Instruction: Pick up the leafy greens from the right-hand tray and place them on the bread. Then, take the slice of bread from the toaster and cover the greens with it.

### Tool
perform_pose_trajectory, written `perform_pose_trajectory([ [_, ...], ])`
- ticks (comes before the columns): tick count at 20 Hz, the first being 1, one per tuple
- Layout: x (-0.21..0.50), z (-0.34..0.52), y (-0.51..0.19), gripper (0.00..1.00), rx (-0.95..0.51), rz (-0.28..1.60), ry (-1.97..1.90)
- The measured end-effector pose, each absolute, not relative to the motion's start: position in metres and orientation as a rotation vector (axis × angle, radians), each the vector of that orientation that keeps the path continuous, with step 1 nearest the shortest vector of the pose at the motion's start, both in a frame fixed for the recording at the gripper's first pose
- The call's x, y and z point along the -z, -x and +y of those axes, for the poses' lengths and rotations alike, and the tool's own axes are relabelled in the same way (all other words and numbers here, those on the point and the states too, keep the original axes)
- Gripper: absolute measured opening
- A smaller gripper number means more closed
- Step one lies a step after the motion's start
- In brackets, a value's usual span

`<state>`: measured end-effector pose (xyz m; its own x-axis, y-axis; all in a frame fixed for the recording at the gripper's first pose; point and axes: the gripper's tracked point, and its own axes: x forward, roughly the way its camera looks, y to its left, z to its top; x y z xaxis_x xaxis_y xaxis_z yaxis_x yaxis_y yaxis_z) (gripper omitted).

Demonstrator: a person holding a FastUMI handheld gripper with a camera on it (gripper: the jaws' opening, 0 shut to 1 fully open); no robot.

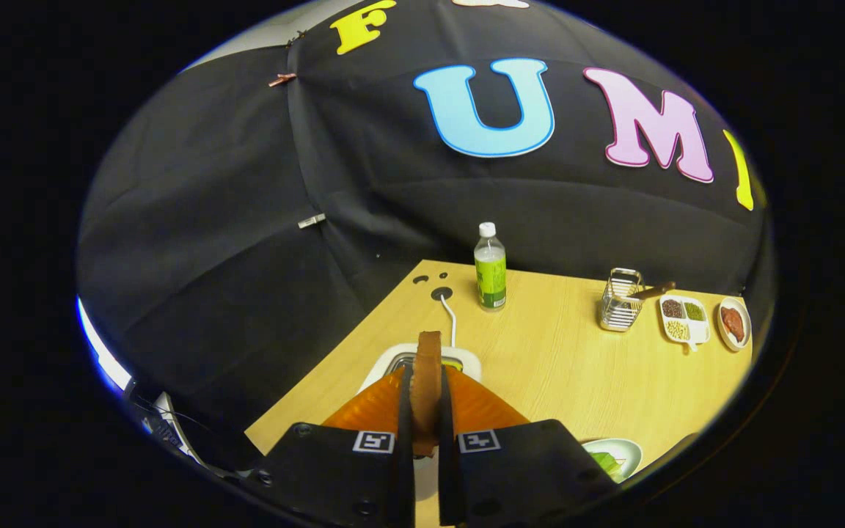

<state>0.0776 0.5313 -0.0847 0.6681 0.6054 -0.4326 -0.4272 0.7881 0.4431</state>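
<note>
My gripper is shut on a brown slice of bread, held upright and edge-on between both fingers. It hangs just above the white toaster, whose slot shows right behind the slice. A white cable runs from the toaster to a hole in the wooden table. To the right of my fingers sits a pale plate with leafy greens on it, partly hidden by the gripper body.
A green-labelled bottle stands beyond the toaster. At the far right stand a wire rack, a divided white tray of beans and a small plate with a reddish-brown piece. The table's left edge runs diagonally beside the toaster.
</note>
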Motion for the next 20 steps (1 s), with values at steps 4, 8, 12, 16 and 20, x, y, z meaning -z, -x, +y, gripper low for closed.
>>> perform_pose_trajectory([
  [4, 0.061, 0.498, -0.075, 0.17, -0.575, 0.543, -0.328],
  [8, 0.065, 0.435, -0.071, 0.17, -0.487, 0.513, -0.313],
  [12, 0.105, 0.364, -0.062, 0.17, -0.355, 0.557, -0.335],
  [16, 0.159, 0.322, -0.043, 0.17, -0.234, 0.62, -0.395],
  [20, 0.203, 0.313, -0.026, 0.17, -0.16, 0.66, -0.471],
])
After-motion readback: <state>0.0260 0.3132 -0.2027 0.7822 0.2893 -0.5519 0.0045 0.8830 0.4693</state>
